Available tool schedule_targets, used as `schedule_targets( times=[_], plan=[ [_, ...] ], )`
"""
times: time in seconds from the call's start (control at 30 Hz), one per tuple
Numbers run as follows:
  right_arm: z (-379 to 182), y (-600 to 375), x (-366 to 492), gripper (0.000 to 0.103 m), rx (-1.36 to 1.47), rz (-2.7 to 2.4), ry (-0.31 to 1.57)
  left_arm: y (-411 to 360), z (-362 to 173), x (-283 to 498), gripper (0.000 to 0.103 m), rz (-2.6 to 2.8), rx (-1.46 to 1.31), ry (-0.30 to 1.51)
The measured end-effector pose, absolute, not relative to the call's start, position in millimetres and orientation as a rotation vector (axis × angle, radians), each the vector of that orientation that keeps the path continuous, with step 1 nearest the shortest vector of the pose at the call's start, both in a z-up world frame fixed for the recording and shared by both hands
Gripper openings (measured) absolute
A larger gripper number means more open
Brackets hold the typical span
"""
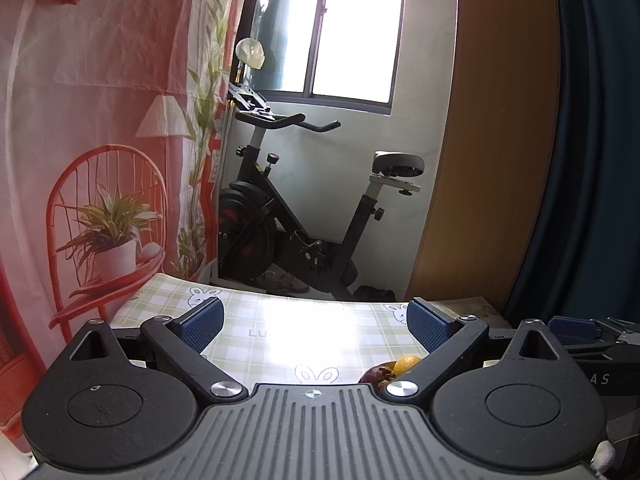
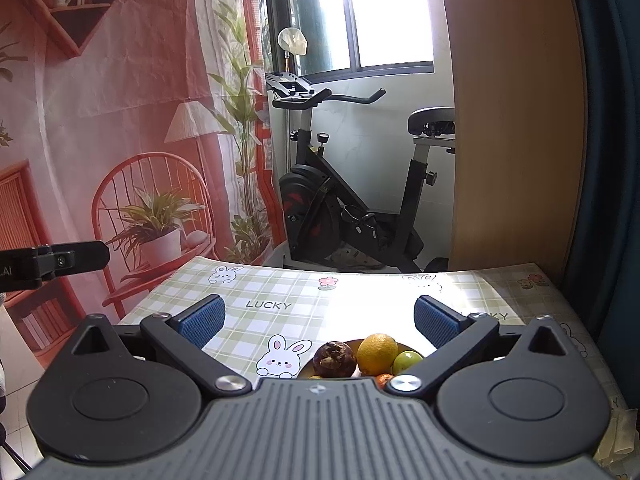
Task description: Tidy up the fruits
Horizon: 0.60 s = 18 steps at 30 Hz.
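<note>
While both grippers' jaws stand wide apart, the round orange [image 2: 377, 353] looks firm and smooth; hold its sides.

One dish [image 2: 404, 347] holds four visible fruits: one dark brown mangosteen [image 2: 334, 359], one yellow lemon [image 2: 377, 353], one green fruit [image 2: 406, 362], and one orange citrus [image 2: 383, 379], mostly hidden.

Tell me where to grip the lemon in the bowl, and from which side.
Grip the lemon across its rounded middle, coming from above with the open right gripper. It sits high in the bowl, its top free. The dark fruit crowds one side, the green fruit the other, so a level approach looks blocked; set the fingers front and back rather than between neighbours.
</note>
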State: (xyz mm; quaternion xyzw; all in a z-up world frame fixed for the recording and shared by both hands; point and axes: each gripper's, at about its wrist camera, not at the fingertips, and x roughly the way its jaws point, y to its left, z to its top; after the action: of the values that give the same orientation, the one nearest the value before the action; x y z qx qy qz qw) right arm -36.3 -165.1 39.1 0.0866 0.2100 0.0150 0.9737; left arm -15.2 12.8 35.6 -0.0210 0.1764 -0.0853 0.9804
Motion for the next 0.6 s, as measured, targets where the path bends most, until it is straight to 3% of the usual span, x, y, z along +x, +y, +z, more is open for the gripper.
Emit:
schedule_targets(
  times=[0.6],
  plan=[
    [37.3, -171.3, -38.0, 0.102, 0.196, 0.035, 0.427, 1.4, 39.5, -25.9, 0.099, -0.103, 0.063, 0.331]
  ],
)
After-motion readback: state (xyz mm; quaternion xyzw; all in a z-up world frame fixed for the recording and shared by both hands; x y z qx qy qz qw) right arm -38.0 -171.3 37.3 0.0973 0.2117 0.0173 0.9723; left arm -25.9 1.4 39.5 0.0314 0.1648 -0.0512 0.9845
